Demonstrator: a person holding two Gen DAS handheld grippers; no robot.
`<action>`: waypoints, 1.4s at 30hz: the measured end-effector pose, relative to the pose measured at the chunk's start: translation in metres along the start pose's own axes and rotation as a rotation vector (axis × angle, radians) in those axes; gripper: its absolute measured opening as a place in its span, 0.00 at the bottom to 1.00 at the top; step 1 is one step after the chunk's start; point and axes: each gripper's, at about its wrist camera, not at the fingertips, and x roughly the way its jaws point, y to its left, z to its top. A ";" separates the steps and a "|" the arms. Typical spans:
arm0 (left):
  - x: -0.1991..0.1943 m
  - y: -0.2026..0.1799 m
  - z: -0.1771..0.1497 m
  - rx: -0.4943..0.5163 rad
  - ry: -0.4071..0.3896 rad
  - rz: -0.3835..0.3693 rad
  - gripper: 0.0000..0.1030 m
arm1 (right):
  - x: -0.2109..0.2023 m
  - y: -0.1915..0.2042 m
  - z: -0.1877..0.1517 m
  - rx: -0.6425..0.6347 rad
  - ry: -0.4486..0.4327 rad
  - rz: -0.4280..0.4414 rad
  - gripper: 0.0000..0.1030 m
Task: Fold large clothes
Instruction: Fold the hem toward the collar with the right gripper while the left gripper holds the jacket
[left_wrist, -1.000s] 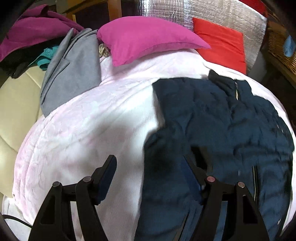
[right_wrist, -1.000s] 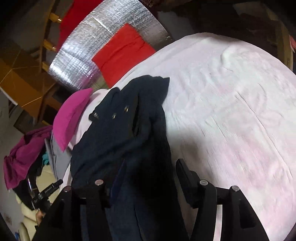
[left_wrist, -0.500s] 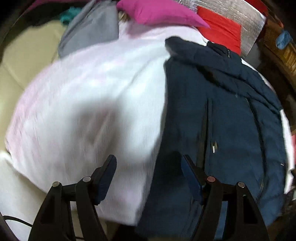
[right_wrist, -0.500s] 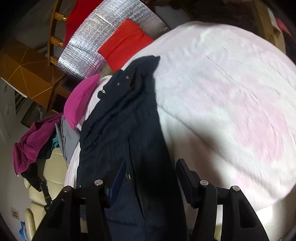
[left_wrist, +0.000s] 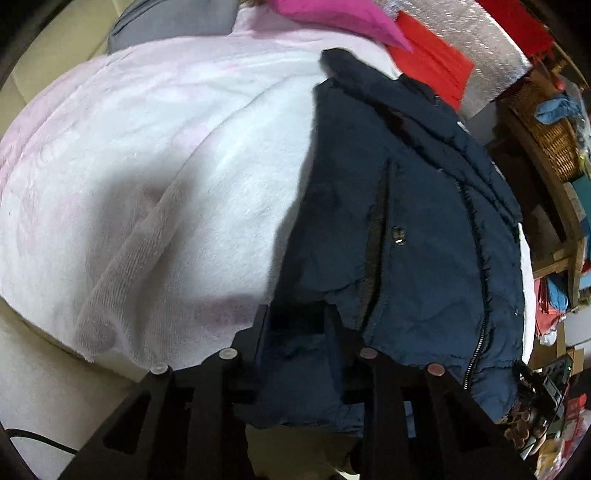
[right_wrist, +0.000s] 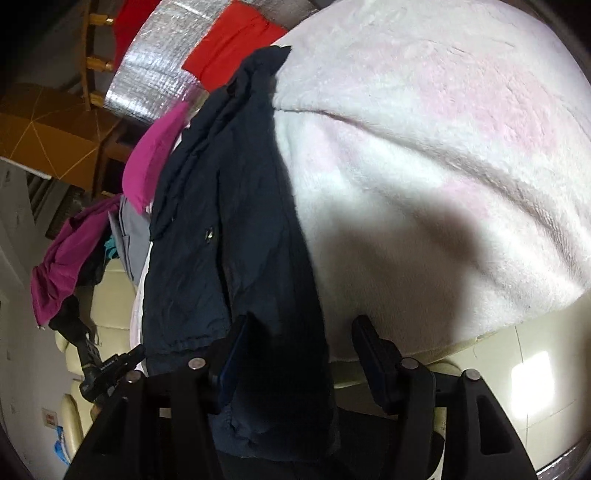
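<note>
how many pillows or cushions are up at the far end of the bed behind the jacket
2. A magenta pillow lies on the pale blanket just past the navy jacket collar, and a red cushion leans on the silver foil panel beside it. Others may be hidden.

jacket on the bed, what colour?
Dark navy jacket; the left wrist view shows it best.

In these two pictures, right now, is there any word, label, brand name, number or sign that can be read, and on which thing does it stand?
None can be read.
navy jacket: a small metal snap shows, any marking on it too small to read.
wall outlet plate: small red marks, too blurred to read.
white blanket, pink pillow, red cushion: no text visible.
</note>
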 end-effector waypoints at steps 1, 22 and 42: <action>0.000 0.002 0.000 -0.007 0.007 -0.002 0.33 | 0.002 0.004 -0.001 -0.011 0.021 0.018 0.46; 0.000 -0.017 -0.010 0.114 0.027 -0.026 0.15 | -0.009 0.069 -0.011 -0.326 -0.025 -0.083 0.20; -0.031 -0.025 -0.002 0.080 -0.046 -0.252 0.09 | -0.032 0.086 0.003 -0.318 -0.030 -0.008 0.16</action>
